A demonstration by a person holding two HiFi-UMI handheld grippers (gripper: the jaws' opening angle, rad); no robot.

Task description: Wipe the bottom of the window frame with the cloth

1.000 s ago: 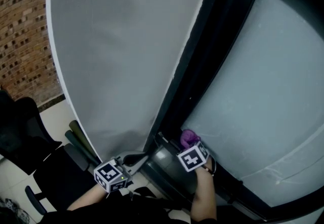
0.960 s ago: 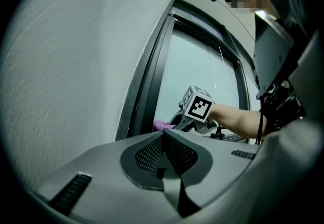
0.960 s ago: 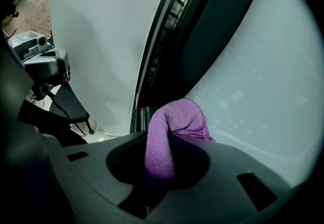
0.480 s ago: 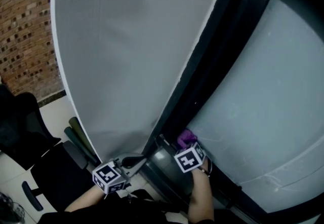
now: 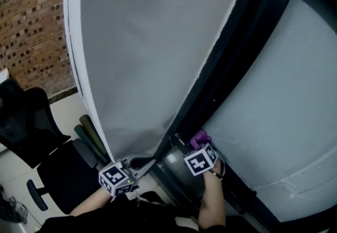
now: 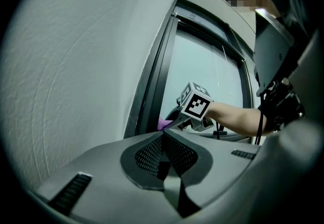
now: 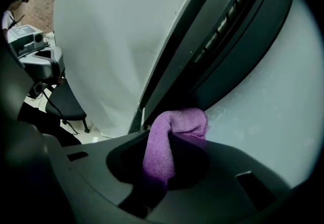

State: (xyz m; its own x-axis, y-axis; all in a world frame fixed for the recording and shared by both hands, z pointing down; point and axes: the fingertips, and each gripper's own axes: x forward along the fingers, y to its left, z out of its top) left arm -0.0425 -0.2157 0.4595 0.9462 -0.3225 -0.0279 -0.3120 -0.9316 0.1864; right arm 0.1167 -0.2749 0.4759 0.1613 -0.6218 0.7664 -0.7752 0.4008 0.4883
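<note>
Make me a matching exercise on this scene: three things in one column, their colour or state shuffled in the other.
Things:
1. cloth
2. left tongs
3. window frame

Colour or state:
A. shut, holding nothing
B. dark, almost black
C. purple, gripped by the right tongs

Pairs: 1-C, 2-A, 3-B

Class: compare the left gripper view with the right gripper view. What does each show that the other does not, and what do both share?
Only the left gripper view: the left gripper, jaws shut on nothing, and the right gripper seen from outside, with its marker cube and a forearm. Only the right gripper view: that gripper's jaws clamping the purple cloth, and a black chair. Both: the dark window frame, the pane, the cloth.
</note>
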